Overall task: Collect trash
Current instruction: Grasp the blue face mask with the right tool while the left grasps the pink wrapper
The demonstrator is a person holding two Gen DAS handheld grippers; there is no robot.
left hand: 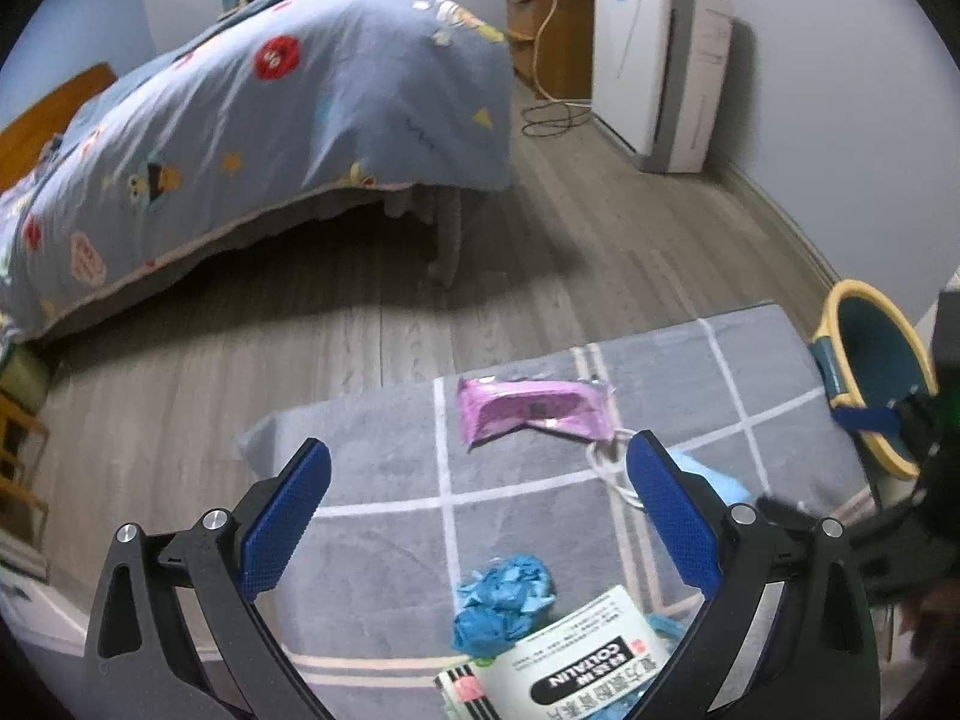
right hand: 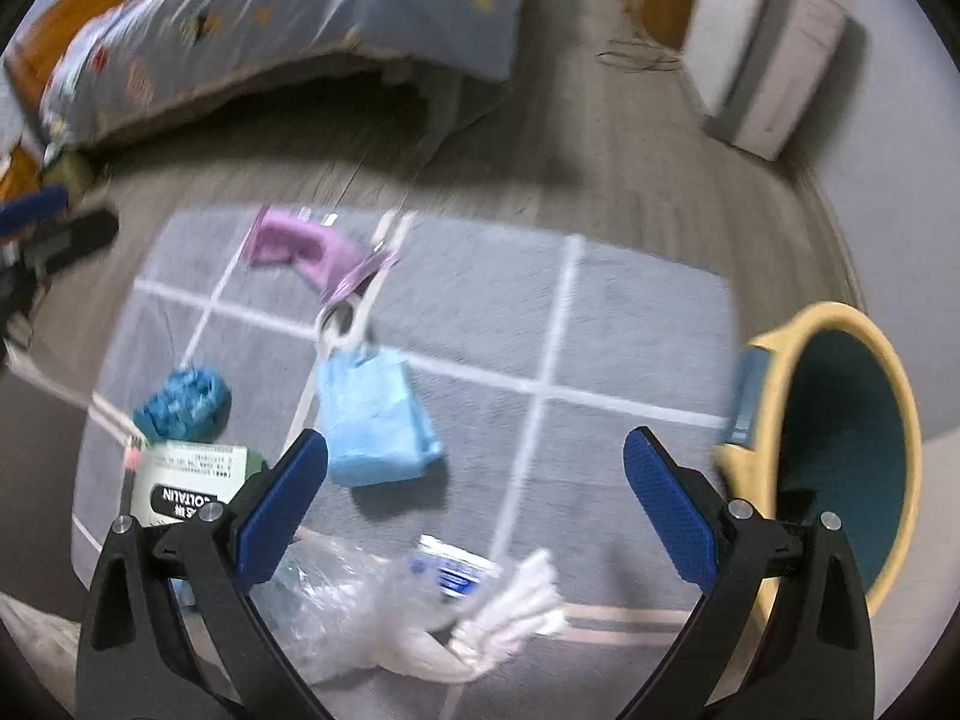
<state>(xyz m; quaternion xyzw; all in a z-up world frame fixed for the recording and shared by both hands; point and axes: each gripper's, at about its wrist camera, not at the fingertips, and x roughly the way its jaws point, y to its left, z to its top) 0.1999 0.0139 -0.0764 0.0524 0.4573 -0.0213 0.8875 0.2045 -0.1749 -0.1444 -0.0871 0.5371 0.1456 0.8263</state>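
Both the left tongs (left hand: 477, 516) and the right tongs (right hand: 475, 516) are wide open and hold nothing. The trash lies on the grey checked mat (right hand: 630, 330): a pink foil wrapper (left hand: 531, 411), a crumpled blue paper ball (left hand: 501, 600), a light blue packet (right hand: 375, 426). The yellow-rimmed teal bin (right hand: 840, 438) stands just beside the mat's right edge. I think it is best to lower one tongs straight over one piece, close firmly, then carry it above the bin.

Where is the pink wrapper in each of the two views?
Left wrist: the pink wrapper lies at centre, on the grey rug, beyond the open tongs.
Right wrist: it lies upper left, on the rug's far edge.
Shared landmark: the yellow-rimmed bin at the right edge.
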